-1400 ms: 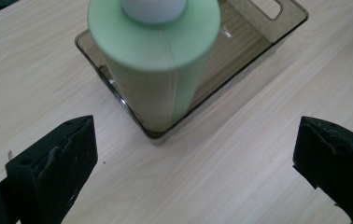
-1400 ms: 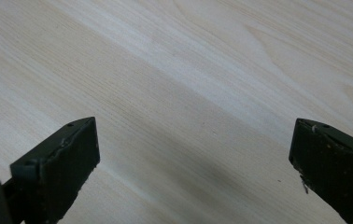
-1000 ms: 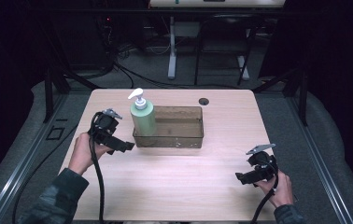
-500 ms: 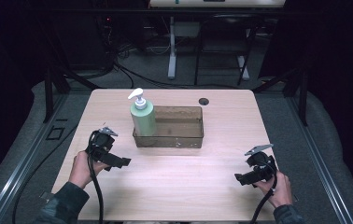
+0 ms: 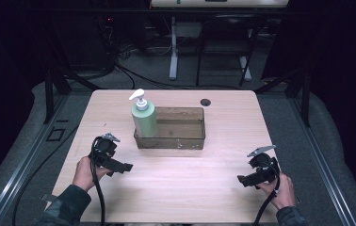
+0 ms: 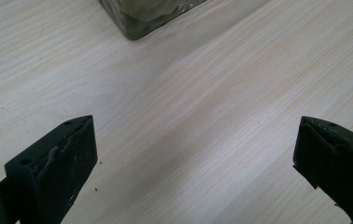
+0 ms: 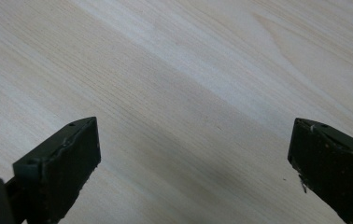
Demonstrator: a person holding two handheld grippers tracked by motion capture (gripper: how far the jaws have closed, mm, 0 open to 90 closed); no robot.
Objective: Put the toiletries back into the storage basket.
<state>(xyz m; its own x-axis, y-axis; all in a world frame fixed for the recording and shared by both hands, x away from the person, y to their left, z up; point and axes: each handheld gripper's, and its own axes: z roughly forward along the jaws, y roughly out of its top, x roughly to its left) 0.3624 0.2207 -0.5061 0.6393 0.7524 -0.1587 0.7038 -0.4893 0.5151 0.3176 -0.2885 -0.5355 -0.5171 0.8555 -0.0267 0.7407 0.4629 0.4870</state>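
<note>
Two grippers sit in my hands, both low over the near half of the table, and neither holds anything. My left gripper hangs over the wood at the near left, its jaws spread wide with only bare board between them; in the left gripper view the same left gripper shows that broad gap, and a corner of the bin peeks in at the top edge, near but apart from the jaws. My right gripper hovers at the near right, well apart from the left one and from the bin. In the right gripper view the right gripper likewise stands wide, with plain pale wood grain beneath.

Farther out, toward the middle of the table, the clear brownish bin lies lengthwise. The green soap bottle with its white pump stands upright in the bin's left end. Beyond the bin, a small dark round hole marks the tabletop near its far edge.
</note>
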